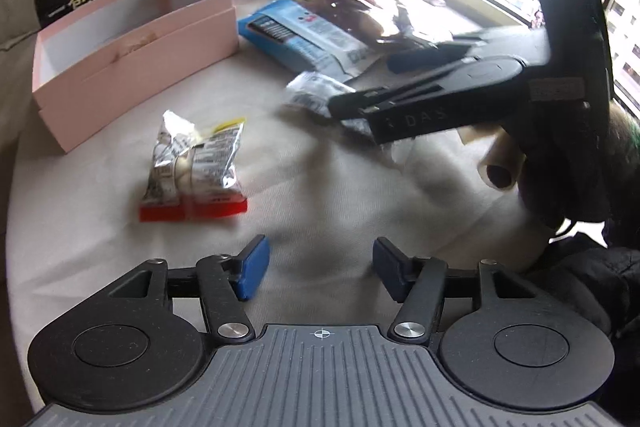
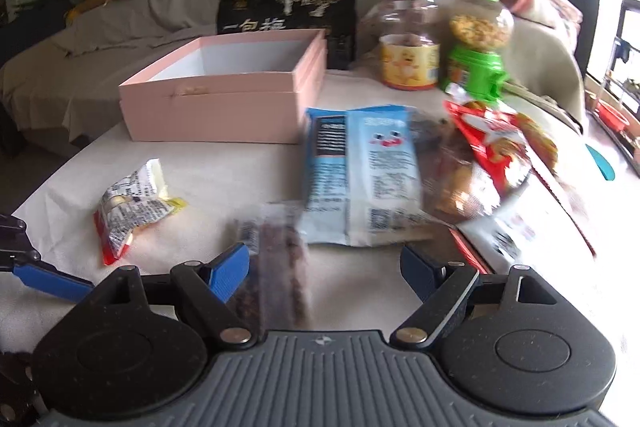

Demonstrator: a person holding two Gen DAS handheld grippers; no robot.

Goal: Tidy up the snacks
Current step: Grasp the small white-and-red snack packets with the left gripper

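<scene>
White cloth covers the table point(image 2: 208, 183), where an open pink box point(image 2: 224, 99) stands empty near the far edge. Just in front lie a small silver-and-red snack packet point(image 1: 194, 167) and a blue snack bag point(image 2: 360, 171). Left claw point(image 1: 320, 267) hangs open above bare cloth, holding nothing. Right claw point(image 2: 324, 267) gapes wide over a blurred clear packet point(image 2: 276, 267), pads not touching it.

A cloth-covered table point(image 2: 208, 183) bears a pink box point(image 2: 224, 103), snack packets point(image 2: 360, 179) and jars point(image 2: 408, 35).
</scene>
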